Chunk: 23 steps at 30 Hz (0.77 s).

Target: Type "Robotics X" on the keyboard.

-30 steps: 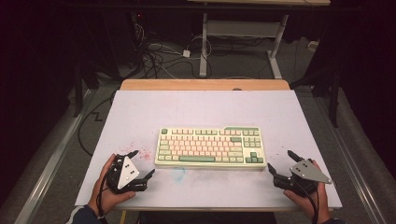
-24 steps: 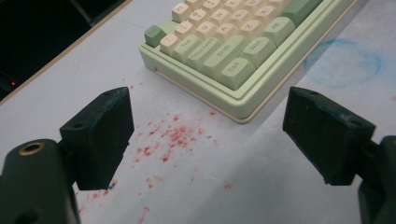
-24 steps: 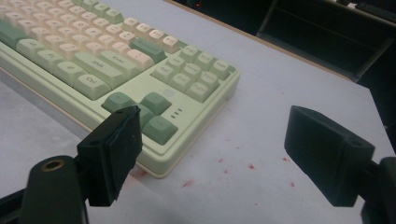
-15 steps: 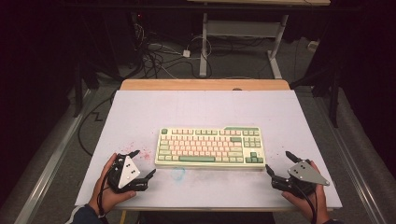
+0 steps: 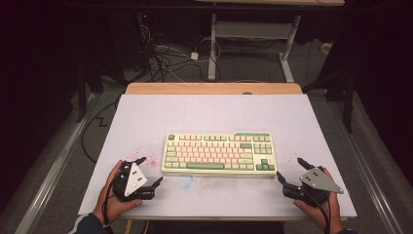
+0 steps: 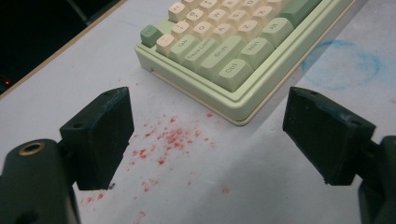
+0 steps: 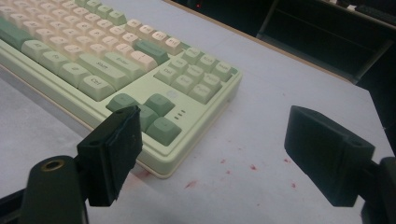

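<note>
Both-sided setup: left gripper [image 5: 150, 171] at 9 o'clock, right gripper [image 5: 290, 171] at 3 o'clock of keyboard [image 5: 219, 154], jaws spread, likely flanking its ends to grab.

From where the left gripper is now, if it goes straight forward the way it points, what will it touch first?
Most likely the keyboard. The left gripper is open and aims at its near left corner, by the Ctrl key. Between them lies bare table with red specks. Depth is hard to judge, so one jaw might slip past the corner.

Right gripper [image 7: 212, 156]: jaws held wide apart, lower frame.
Keyboard [image 7: 112, 70]: corner seen upper left, behind the left jaw.
Table [image 7: 280, 93]: red specks.
</note>
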### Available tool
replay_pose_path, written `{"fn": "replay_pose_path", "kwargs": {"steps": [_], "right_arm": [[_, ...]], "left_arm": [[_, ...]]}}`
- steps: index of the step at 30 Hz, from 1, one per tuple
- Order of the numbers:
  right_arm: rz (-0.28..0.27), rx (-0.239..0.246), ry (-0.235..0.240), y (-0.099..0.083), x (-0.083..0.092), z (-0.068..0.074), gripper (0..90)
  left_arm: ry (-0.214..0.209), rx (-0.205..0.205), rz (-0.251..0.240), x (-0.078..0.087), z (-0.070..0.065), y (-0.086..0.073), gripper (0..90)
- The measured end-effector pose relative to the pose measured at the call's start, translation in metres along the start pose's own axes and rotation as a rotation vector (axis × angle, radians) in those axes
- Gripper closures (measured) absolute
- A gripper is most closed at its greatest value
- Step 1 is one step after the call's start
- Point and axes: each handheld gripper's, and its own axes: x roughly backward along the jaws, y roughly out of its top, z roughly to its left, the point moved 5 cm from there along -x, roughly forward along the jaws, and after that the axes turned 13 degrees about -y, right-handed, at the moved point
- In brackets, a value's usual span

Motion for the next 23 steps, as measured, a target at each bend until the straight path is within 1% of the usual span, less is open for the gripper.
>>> {"fn": "replay_pose_path", "kwargs": {"steps": [7, 9, 12, 14, 18, 21, 23], "right_arm": [[-0.001, 0.007, 0.004, 0.0002, -0.0001, 0.0006, 19.9], [-0.001, -0.001, 0.002, 0.0006, 0.0003, 0.0002, 19.9], [-0.004, 0.002, -0.001, 0.0010, 0.0003, -0.0015, 19.9], [-0.006, 0.005, 0.001, 0.0009, 0.0000, -0.0020, 20.0], [-0.002, 0.000, -0.001, 0.0001, 0.0003, -0.0027, 20.0], [0.006, 0.007, -0.003, -0.0016, 0.0005, -0.0025, 20.0], [0.000, 0.014, -0.005, -0.0014, 0.0011, -0.0032, 20.0]], "left_arm": [[0.001, 0.000, 0.005, -0.0003, 0.0004, -0.0002, 15.3], [0.000, 0.000, 0.008, -0.0004, 0.0004, -0.0004, 15.4], [-0.001, 0.001, 0.011, -0.0008, 0.0005, -0.0008, 15.4], [-0.002, -0.004, 0.018, -0.0011, 0.0008, -0.0013, 15.4], [-0.007, 0.004, 0.026, -0.0026, 0.0007, -0.0023, 15.4], [-0.013, 0.001, 0.034, -0.0043, -0.0002, -0.0031, 15.4], [-0.016, -0.004, 0.037, -0.0050, -0.0008, -0.0033, 15.3]]}}
